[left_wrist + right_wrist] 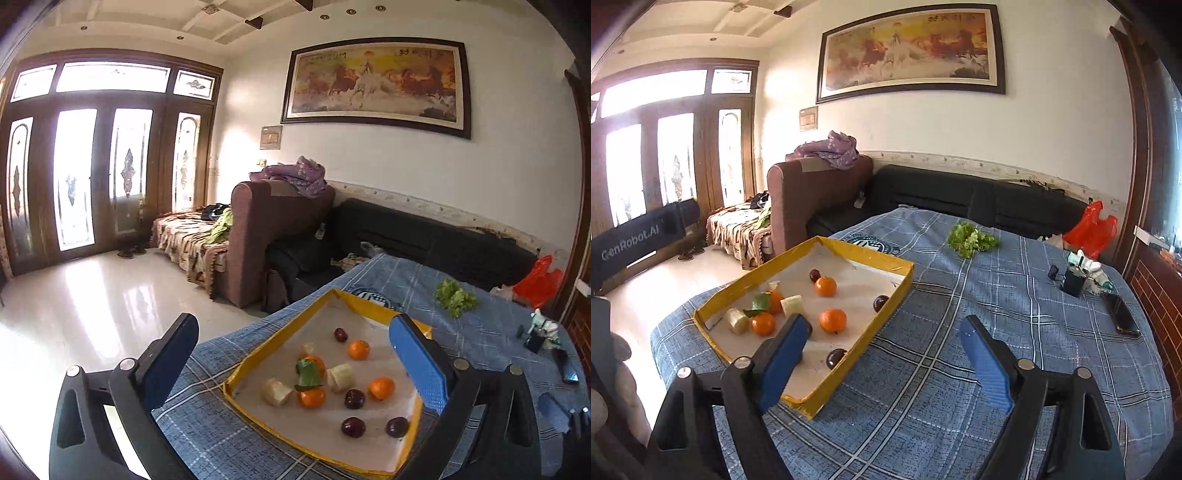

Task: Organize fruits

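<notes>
A yellow-rimmed tray (236,373) (868,254) with a white lining lies on the blue checked tablecloth. In it are several mandarins (358,349) (833,320), several dark red round fruits (353,427) (880,302), banana pieces (277,392) (737,320) and a green leaf (306,373) (759,304). My left gripper (295,325) hovers open over the tray's near left side, nothing between its fingers. My right gripper (882,321) is open too, above the tray's right rim and the cloth, holding nothing.
A bunch of lettuce (454,295) (971,238) lies on the cloth beyond the tray. At the far right are a phone (1121,314), a small black box (1075,282) and a red bag (1091,229). The table edge drops to the floor left of the tray; sofas stand behind.
</notes>
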`<state>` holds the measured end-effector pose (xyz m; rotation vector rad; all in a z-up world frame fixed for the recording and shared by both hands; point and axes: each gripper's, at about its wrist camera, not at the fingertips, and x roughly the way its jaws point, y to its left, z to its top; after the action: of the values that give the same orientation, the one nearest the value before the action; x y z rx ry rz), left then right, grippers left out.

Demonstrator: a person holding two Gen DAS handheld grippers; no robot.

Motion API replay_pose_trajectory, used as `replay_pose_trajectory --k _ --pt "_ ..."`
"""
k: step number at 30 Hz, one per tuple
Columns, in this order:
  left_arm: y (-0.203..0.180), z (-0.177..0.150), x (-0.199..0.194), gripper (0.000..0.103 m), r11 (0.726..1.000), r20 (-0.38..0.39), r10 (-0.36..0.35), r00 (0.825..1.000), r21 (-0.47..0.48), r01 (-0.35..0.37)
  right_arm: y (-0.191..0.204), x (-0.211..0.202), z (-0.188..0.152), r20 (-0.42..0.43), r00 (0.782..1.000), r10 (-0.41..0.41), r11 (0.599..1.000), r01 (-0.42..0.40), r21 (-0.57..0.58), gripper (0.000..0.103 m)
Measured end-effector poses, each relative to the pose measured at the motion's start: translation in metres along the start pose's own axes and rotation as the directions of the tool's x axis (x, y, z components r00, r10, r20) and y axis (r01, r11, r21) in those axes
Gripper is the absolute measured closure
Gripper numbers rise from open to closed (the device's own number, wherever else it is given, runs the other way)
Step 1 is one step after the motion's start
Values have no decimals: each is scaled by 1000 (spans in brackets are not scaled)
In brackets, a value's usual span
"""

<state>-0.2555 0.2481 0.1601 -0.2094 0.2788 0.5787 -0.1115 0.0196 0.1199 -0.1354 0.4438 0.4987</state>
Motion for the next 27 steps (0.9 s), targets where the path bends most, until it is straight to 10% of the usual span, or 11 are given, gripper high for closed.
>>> replay_pose_trajectory --k 27 --pt "2 -25 36 0 998 -154 -43 987 30 48 -2 23 -24 -93 996 11 999 -6 45 13"
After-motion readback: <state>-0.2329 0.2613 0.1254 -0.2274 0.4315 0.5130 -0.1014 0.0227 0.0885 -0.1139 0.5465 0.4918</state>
